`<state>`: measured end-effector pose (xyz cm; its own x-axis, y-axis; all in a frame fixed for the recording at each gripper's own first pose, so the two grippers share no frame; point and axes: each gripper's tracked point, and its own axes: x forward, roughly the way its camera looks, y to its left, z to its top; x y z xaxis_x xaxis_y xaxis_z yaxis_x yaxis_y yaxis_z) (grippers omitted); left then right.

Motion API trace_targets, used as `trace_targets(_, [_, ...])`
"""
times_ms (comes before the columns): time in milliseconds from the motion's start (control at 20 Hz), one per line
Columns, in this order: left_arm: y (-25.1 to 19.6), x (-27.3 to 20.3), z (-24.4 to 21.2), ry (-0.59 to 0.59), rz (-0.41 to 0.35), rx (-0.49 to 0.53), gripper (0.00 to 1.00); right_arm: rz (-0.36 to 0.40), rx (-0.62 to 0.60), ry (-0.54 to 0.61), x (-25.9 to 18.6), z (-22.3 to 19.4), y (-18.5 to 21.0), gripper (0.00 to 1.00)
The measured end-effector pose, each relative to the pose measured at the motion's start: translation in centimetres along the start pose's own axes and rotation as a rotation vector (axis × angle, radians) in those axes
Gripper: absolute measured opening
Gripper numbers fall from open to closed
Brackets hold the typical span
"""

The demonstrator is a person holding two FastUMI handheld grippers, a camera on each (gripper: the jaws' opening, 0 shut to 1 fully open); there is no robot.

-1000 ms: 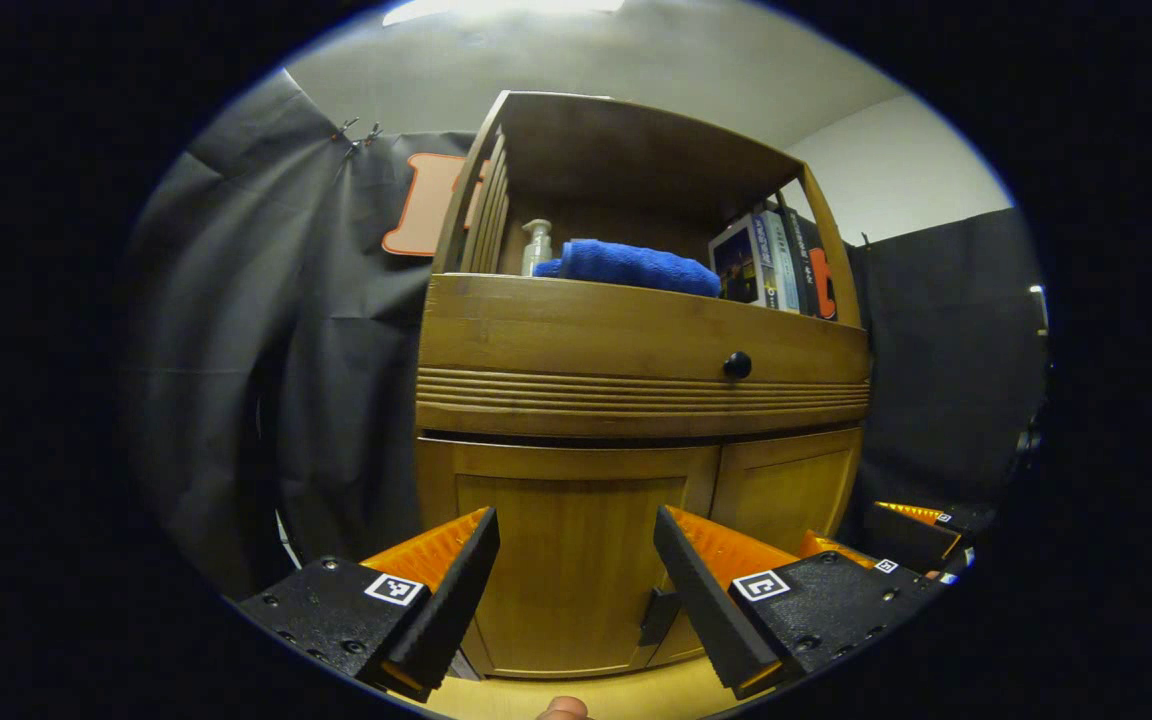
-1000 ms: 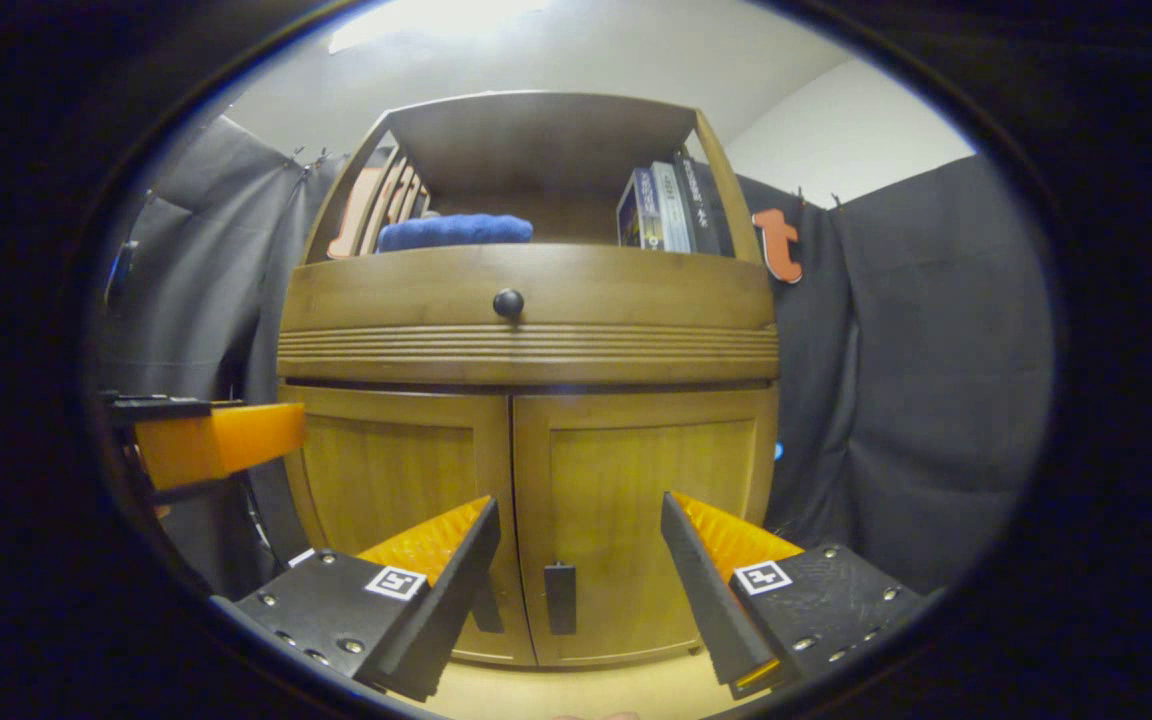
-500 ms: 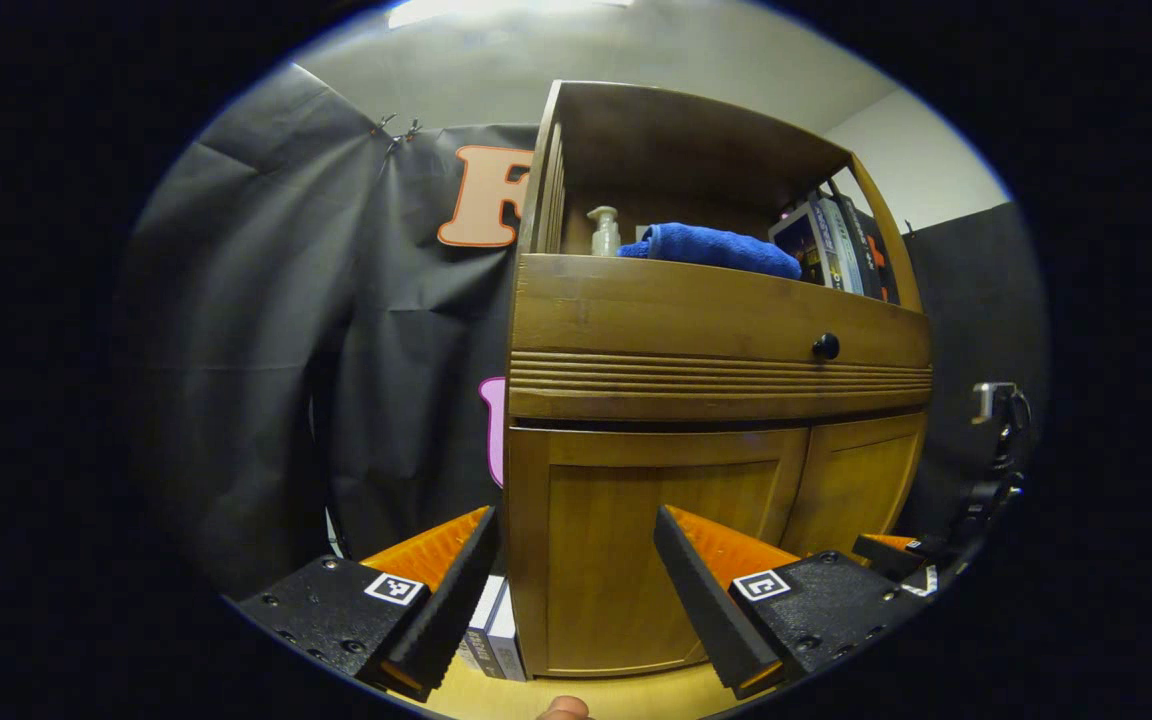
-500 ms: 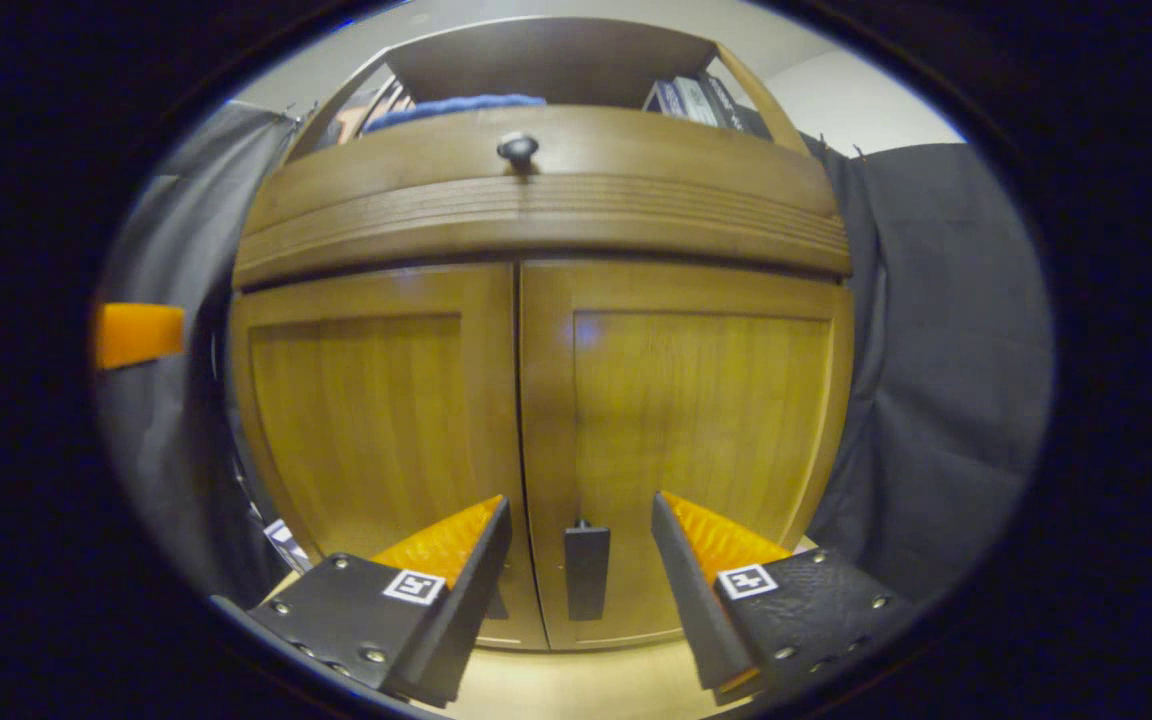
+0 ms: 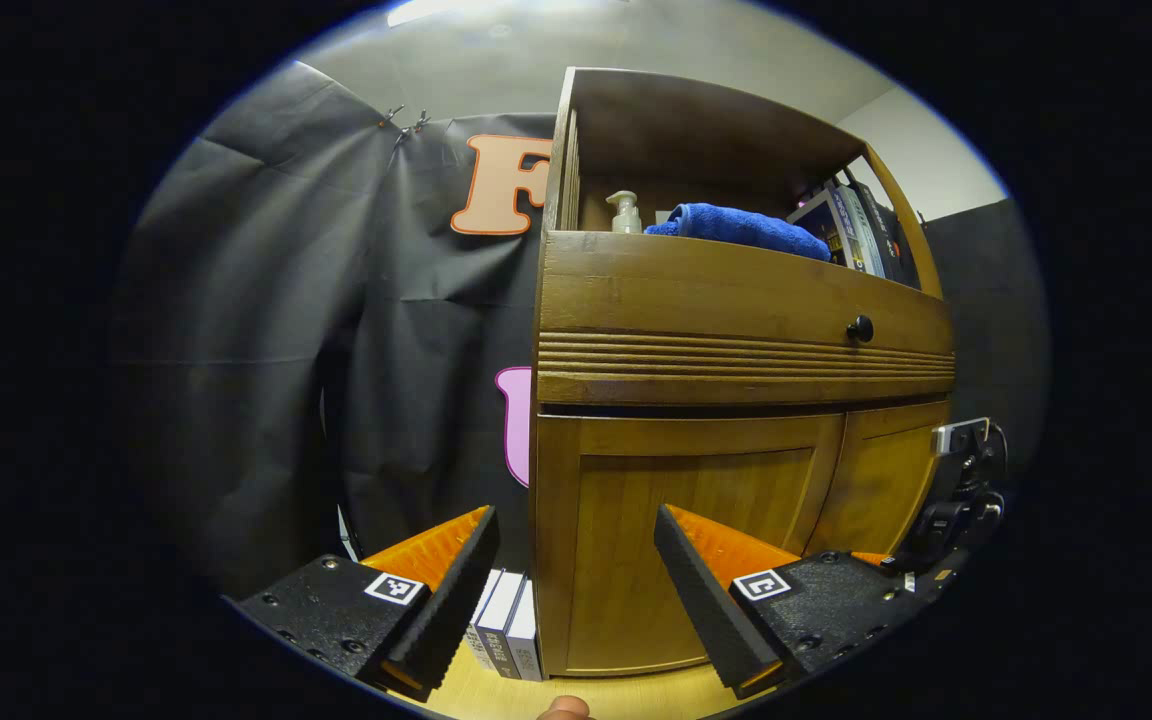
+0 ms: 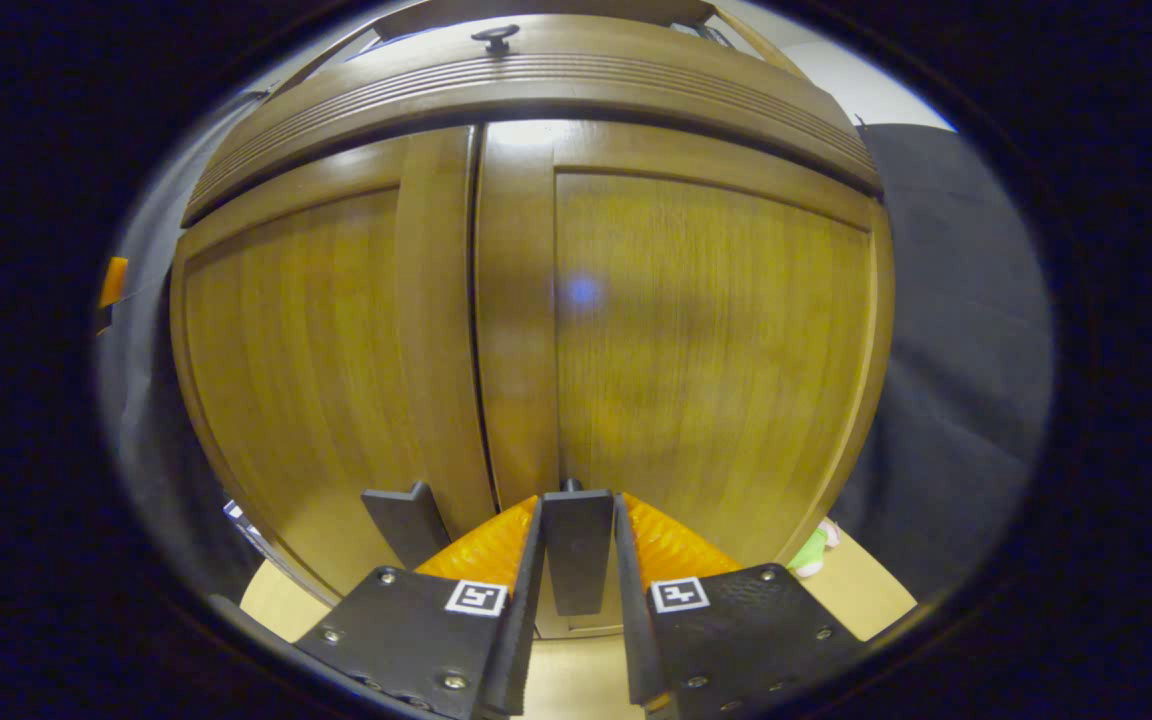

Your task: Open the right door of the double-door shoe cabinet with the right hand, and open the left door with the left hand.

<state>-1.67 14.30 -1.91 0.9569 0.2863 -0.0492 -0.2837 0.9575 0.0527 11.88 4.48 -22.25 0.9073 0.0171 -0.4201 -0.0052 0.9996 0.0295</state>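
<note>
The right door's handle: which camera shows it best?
The right gripper view: the right door's handle sits close up between the right gripper fingers. In the left gripper view, the right door appears at an angle, handle not discernible.

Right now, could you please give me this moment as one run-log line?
right hand-held gripper: shut on right door handle | left hand-held gripper: open, off cabinet | both doors: closed

Wooden right door (image 6: 716,340), left door (image 6: 306,350): both closed.
</note>
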Motion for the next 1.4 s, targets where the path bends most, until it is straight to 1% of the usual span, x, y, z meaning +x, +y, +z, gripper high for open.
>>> trace_targets(50, [-0.1, 0.0, 0.0, 0.0, -0.002, 0.001, 0.97, -0.014, 0.009, 0.001, -1.0, -0.3, 0.0, 0.33])
trace_targets(100, [-0.1, 0.0, 0.0, 0.001, -0.004, 0.0, 0.97, -0.031, 0.009, 0.003, -1.4, -0.1, -0.1, 0.33])
trace_targets(150, [-0.2, 0.0, -0.1, 0.001, -0.008, -0.004, 0.97, -0.048, 0.008, 0.008, -1.0, -0.1, -0.3, 0.29])
trace_targets(350, [-0.4, -0.4, -0.2, 0.009, -0.016, -0.012, 0.97, -0.084, 0.023, 0.009, -1.8, -0.3, -0.5, 0.29])
trace_targets(650, [0.2, -1.1, -0.1, 0.004, -0.002, -0.018, 0.97, -0.102, 0.054, 0.002, -4.1, -0.8, -1.7, 0.29])
trace_targets(1000, [-0.6, -1.8, -0.5, 0.021, -0.035, -0.062, 0.98, -0.105, 0.097, 0.014, -7.1, -1.6, -3.2, 0.29])
trace_targets(1200, [-1.0, -1.8, -0.9, 0.032, -0.046, -0.072, 0.97, -0.118, 0.098, 0.016, -8.4, -1.9, -3.9, 0.29])
trace_targets(1300, [-1.5, -1.7, -1.1, 0.038, -0.062, -0.07, 0.97, -0.129, 0.098, 0.017, -9.2, -2.1, -4.4, 0.29])
trace_targets(1400, [-2.2, -1.6, -1.2, 0.037, -0.079, -0.045, 0.97, -0.139, 0.11, 0.018, -10.1, -2.2, -5.0, 0.29])
